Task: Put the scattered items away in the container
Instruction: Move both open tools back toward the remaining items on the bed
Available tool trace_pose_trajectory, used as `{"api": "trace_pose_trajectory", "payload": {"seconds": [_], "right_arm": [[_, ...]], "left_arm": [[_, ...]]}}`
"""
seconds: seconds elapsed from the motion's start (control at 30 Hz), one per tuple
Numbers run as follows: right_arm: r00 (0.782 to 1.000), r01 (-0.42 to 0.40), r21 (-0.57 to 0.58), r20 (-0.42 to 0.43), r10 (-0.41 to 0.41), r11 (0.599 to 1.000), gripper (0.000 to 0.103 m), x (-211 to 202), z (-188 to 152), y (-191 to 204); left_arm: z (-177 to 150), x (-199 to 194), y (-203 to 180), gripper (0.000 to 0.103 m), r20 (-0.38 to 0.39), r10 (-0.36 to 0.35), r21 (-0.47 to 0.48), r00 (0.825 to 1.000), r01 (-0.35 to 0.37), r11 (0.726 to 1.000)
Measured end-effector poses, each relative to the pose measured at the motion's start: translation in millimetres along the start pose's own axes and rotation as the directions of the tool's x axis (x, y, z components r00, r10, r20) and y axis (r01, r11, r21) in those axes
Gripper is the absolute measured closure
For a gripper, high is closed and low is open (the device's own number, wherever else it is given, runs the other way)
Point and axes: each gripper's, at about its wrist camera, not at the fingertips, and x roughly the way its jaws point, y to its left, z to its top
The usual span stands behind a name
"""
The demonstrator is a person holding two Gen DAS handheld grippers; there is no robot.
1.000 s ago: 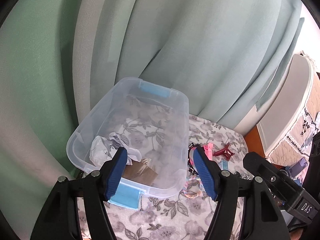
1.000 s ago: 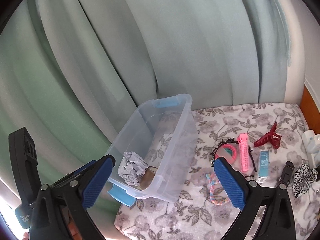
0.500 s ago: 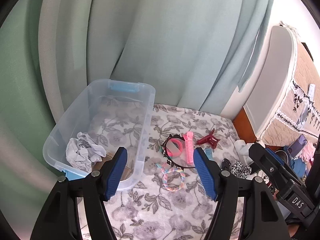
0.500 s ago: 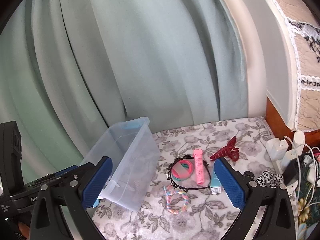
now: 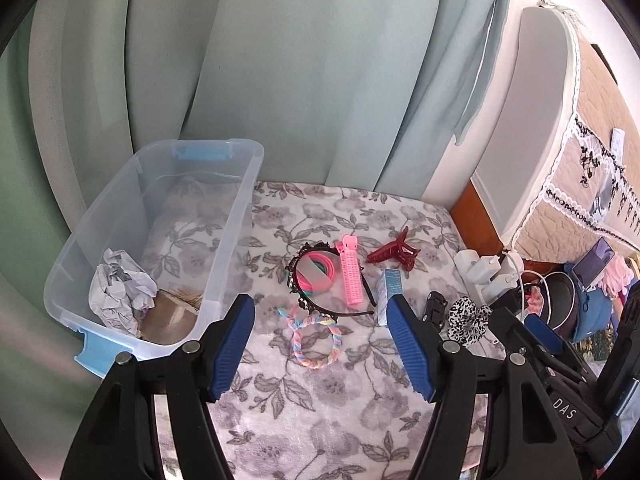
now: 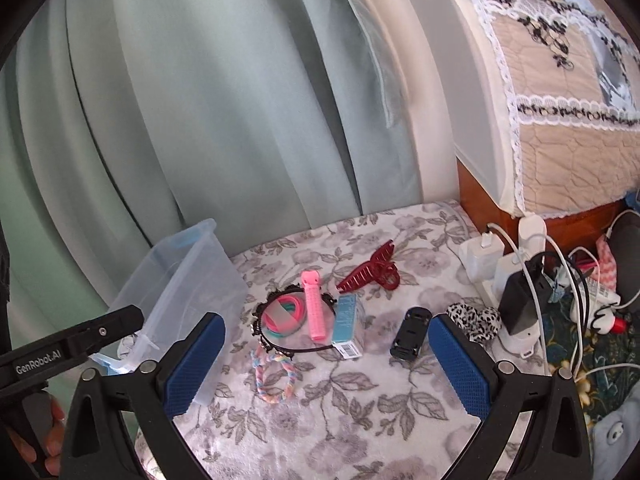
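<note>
A clear plastic bin (image 5: 240, 216) with blue latches stands at the left on the floral cloth and holds crumpled paper (image 5: 120, 296). Right of it lie a pastel braided hair tie (image 5: 314, 338), a black headband with pink rings (image 5: 316, 276), a pink roller clip (image 5: 350, 276), a dark red claw clip (image 5: 394, 250), a blue box (image 5: 388, 292), a black clip (image 5: 436, 304) and a leopard scrunchie (image 5: 468, 316). My left gripper (image 5: 320, 320) hovers open and empty above the hair tie. My right gripper (image 6: 326, 332) is open and empty above the blue box (image 6: 346, 324) and roller clip (image 6: 314, 308).
A white power strip with chargers and cables (image 6: 516, 280) sits at the cloth's right edge. Green curtains (image 5: 300, 80) hang close behind the bin. A quilted, lace-trimmed cover (image 6: 560, 100) drapes furniture at the right. A hand (image 6: 52, 432) holds the left gripper's body.
Both views have swung right, away from the bin and over the scattered hair items, and sit slightly lower. Both grippers stay open and empty.
</note>
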Motion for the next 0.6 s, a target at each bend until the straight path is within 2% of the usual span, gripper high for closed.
{"api": "trace_pose_trajectory", "payload": {"seconds": [0.37,0.6], "right_arm": [[0.988,0.133,0.113,-0.095,-0.122,0.985,0.0,30.0,-26.7,-56.3],[0.979,0.18,0.162,-0.128,-0.16,0.97,0.0,48.0,-36.9,-80.4]], "left_arm": [[-11.8,45.1,-24.7,0.033,-0.083,-0.039,0.048,0.996,0.043,0.998],[-15.9,80.0,-49.4,0.033,-0.122,-0.052,0.11,0.991,0.065,0.992]]}}
